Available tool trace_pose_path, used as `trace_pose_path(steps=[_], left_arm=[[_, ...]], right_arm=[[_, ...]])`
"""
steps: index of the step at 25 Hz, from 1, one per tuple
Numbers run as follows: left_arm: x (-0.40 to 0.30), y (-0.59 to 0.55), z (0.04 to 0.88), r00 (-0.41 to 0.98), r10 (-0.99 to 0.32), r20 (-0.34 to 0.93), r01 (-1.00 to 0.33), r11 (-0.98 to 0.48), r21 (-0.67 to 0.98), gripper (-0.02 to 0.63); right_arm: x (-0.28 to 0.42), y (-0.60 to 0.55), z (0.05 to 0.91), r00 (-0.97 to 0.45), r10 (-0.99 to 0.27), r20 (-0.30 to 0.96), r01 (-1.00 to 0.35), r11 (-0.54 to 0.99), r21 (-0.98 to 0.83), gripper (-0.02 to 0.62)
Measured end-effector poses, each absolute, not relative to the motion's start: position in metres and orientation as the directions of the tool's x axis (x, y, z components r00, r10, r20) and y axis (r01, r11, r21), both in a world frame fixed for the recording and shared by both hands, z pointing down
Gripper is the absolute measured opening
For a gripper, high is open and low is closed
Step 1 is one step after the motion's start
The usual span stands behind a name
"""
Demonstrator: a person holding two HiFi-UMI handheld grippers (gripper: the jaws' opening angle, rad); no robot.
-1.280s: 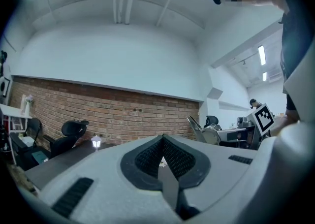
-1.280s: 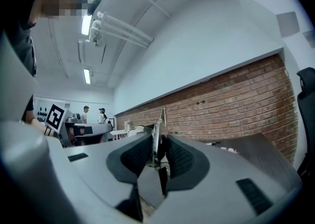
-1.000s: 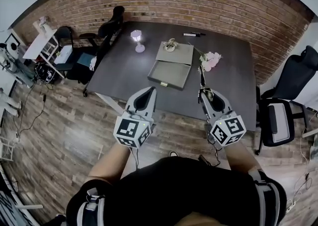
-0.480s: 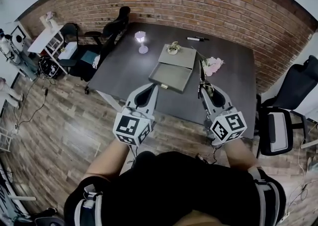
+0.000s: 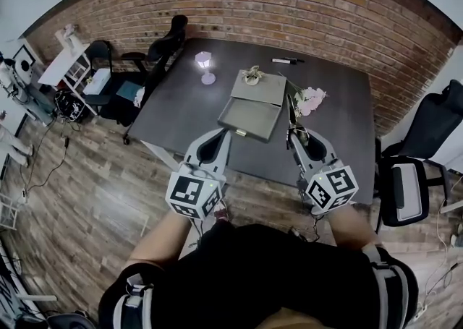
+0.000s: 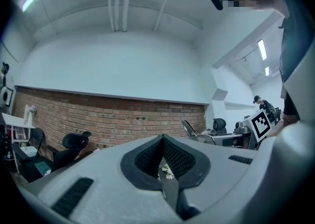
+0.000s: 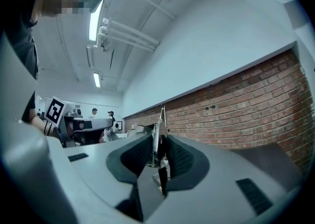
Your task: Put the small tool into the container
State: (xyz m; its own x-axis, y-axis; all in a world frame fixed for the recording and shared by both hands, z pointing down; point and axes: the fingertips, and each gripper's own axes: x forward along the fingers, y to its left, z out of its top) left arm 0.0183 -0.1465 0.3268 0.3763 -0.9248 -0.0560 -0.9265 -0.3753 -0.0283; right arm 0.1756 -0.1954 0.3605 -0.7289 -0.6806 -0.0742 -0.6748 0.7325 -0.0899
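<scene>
We find the right gripper (image 5: pixel 292 132) clamped on the small tool (image 5: pixel 289 112), which projects toward the far side just right of the container (image 5: pixel 249 118), presumably ready for delivery. The container lies open on the table (image 5: pixel 181 103) (tray apparently empty). The left gripper (image 5: pixel 225 132) is closed, holding nothing.

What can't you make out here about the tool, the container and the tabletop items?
- small tool: right gripper view, the right gripper's tongs cover most; kind unclear.
- container: head view, too small to see its contents.
- pale object on its lid: head view, too small to identify.
</scene>
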Motion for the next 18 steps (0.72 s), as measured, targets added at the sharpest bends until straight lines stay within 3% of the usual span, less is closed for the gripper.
trace_pose_path(steps=[18], left_arm=[[-0.081,-0.269,0.367,0.437,-0.898,-0.058,-0.891,-0.441,0.105,0.009]], right_arm=[[0.081,-0.300,0.383,-0.682,-0.731,0.030,-0.732,0.680,-0.042,0.091]])
